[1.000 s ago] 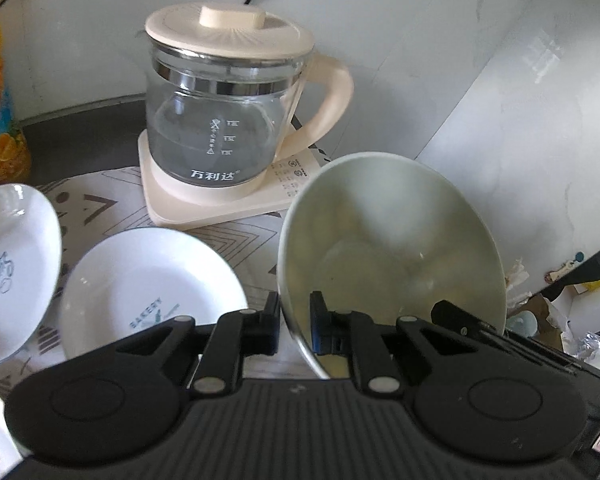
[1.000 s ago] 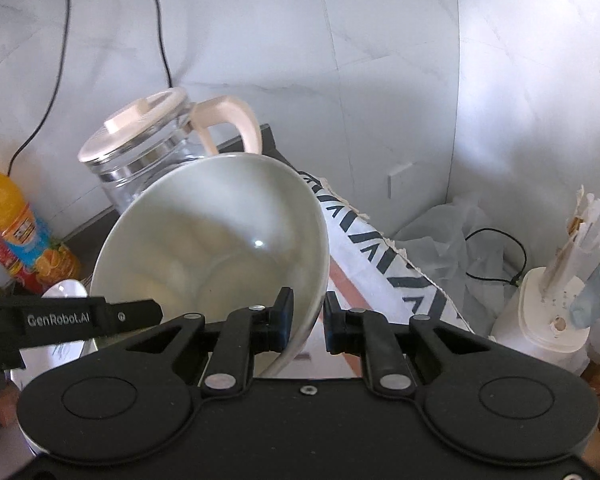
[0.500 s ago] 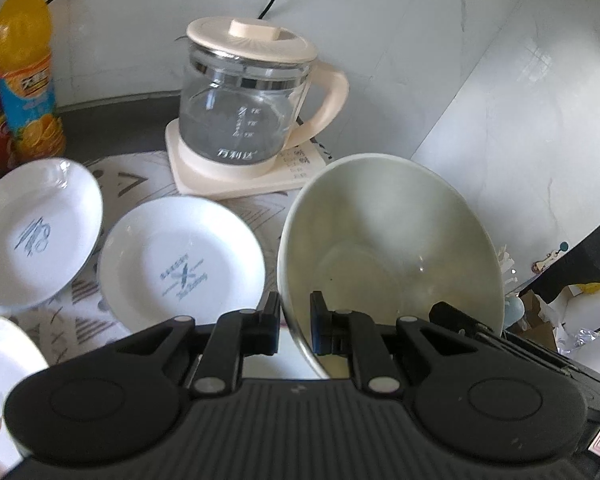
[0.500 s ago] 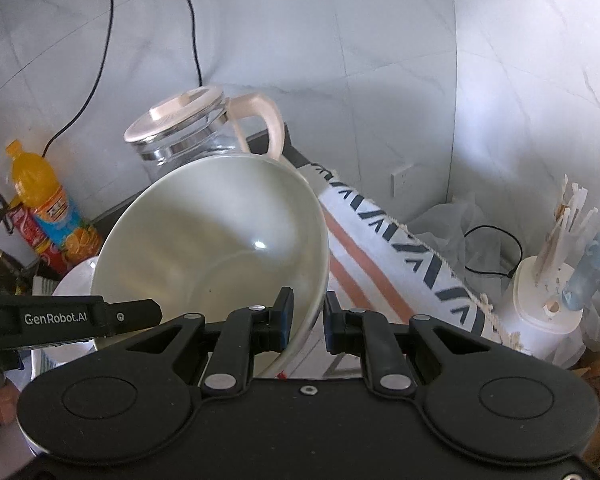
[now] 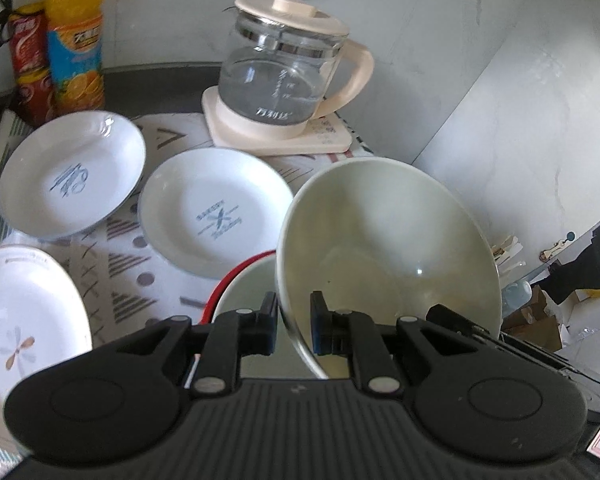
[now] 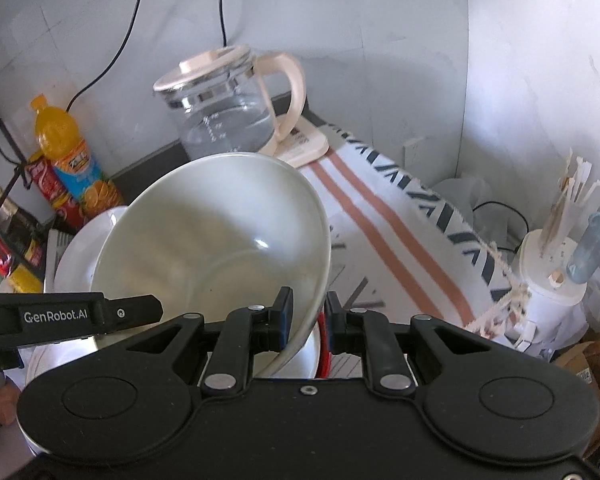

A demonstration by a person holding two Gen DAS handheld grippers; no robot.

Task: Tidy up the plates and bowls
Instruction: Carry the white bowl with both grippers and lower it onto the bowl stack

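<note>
Two tongs were clamped on one large cream bowl (image 5: 388, 256): the left tongs (image 5: 293, 326) pinched its near-left rim, the right tongs (image 6: 307, 320) its near-right rim, one finger inside the wall and one outside in each case. The bowl hung tilted, its mouth turned toward both cameras, clear of the table (image 6: 384, 216).

Directly below the tongs sat a red-rimmed bowl (image 5: 244, 284), partly hidden; judged the likely nesting target. To do the step well, the cream bowl should be levelled first, centred over the lower bowl, then lowered evenly by both sides before either grip is loosened, as an uneven release risks a chipped rim.

Beyond and left of the left tongs lay three white plates (image 5: 216, 212), apart from one another. Farthest stood a glass kettle (image 5: 288, 76) and an orange drink bottle (image 5: 74, 36).
</note>
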